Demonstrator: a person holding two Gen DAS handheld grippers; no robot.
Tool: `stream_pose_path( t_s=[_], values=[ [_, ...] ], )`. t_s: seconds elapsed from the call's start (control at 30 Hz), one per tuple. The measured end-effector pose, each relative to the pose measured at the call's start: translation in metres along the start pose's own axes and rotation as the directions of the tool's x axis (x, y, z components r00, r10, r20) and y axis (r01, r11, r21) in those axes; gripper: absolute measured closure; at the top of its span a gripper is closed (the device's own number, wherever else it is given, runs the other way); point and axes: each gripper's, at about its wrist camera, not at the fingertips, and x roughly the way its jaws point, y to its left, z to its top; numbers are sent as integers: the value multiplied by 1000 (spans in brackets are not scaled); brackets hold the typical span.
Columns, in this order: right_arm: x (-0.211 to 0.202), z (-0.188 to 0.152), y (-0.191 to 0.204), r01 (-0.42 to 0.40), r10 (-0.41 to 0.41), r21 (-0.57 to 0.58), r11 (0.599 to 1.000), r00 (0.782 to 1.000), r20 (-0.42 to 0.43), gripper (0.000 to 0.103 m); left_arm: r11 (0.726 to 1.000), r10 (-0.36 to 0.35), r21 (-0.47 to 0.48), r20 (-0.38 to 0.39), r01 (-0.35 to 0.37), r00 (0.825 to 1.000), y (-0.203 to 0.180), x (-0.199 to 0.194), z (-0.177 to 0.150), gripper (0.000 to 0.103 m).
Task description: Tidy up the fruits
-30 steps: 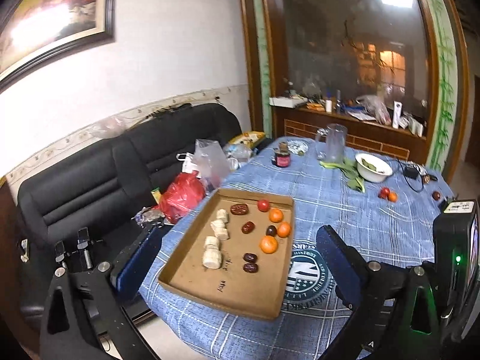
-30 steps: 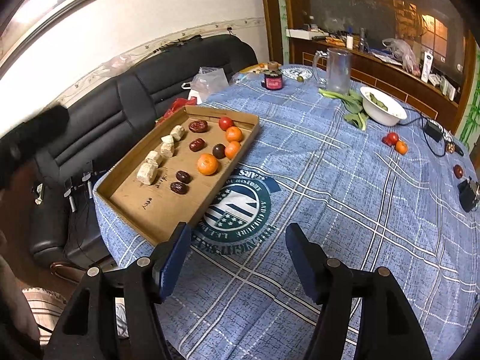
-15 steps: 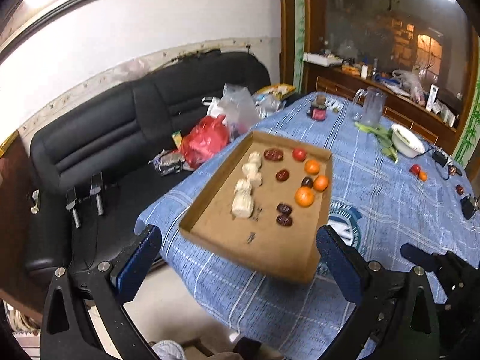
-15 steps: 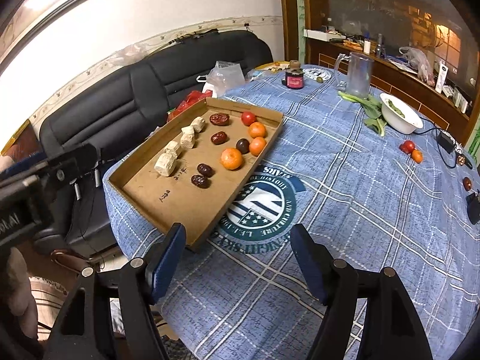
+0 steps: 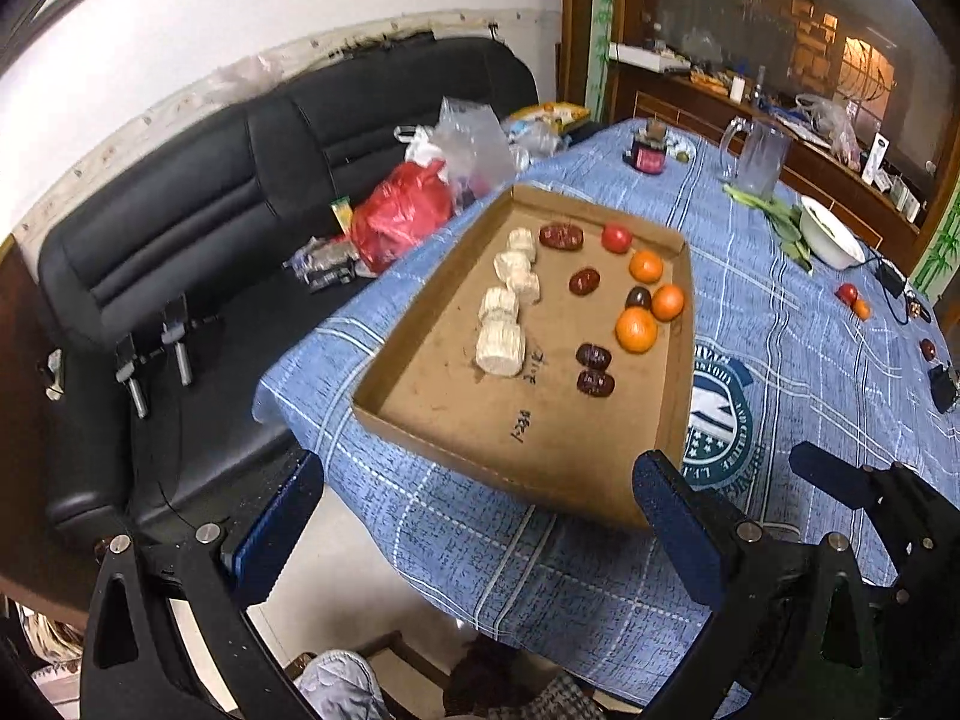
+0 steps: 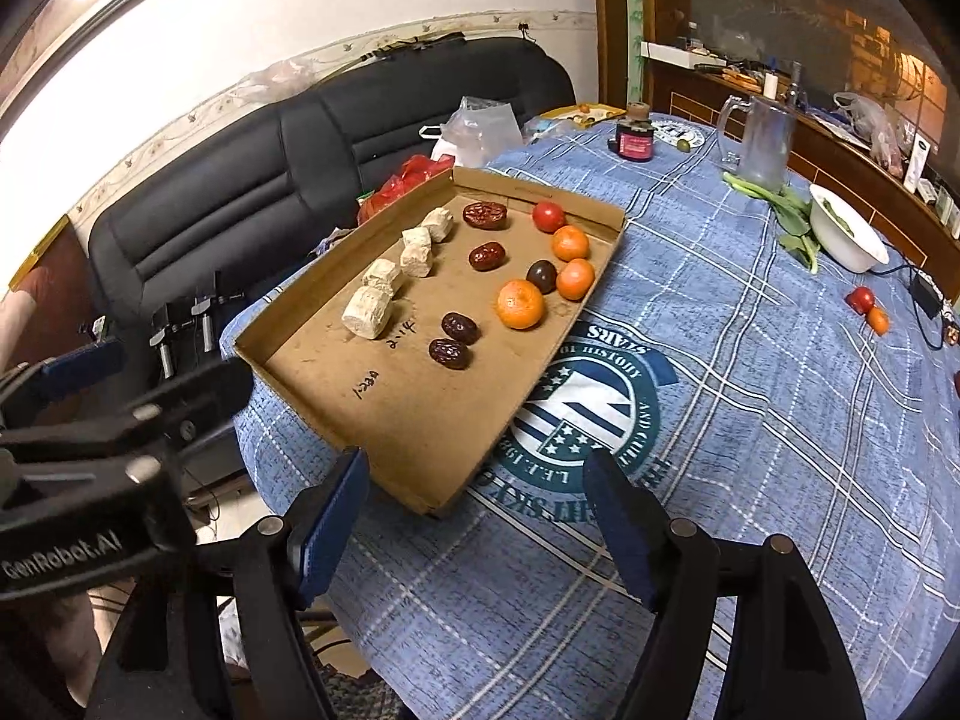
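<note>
A shallow cardboard tray [image 5: 456,420] [image 6: 336,378] lies on the blue tablecloth at the table's left edge. It holds several pale cut pieces [image 5: 501,348], several dark red dates [image 6: 487,255], three oranges [image 6: 520,303], a dark plum [image 6: 543,275] and a red tomato [image 6: 548,216]. A loose tomato [image 6: 860,299] and small orange [image 6: 878,320] lie at the table's right. My left gripper [image 5: 474,516] is open and empty, off the table's near-left corner. My right gripper [image 6: 474,516] is open and empty, above the tray's near corner.
A black sofa [image 5: 180,228] with red and clear bags [image 5: 414,210] stands left of the table. A glass jug [image 6: 759,144], a jar [image 6: 635,141], greens, a white bowl [image 6: 846,234] and a cable lie on the far side.
Both grippers have drawn back and to the left, away from the tray, so the table's near edge and the floor now show. Both stay open. The fruits have not moved.
</note>
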Motion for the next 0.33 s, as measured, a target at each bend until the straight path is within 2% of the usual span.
stream_pose_path(
  t_s=[0.23,0.33],
  values=[
    [25,0,5,-32,32,1,999,997,-67,23,1000,-27,2,-48,27,998,4,23,7,0],
    [32,-2,1,-15,16,9,1000,996,-84,23,998,-53,30,-79,55,996,-5,34,10,0]
  ],
)
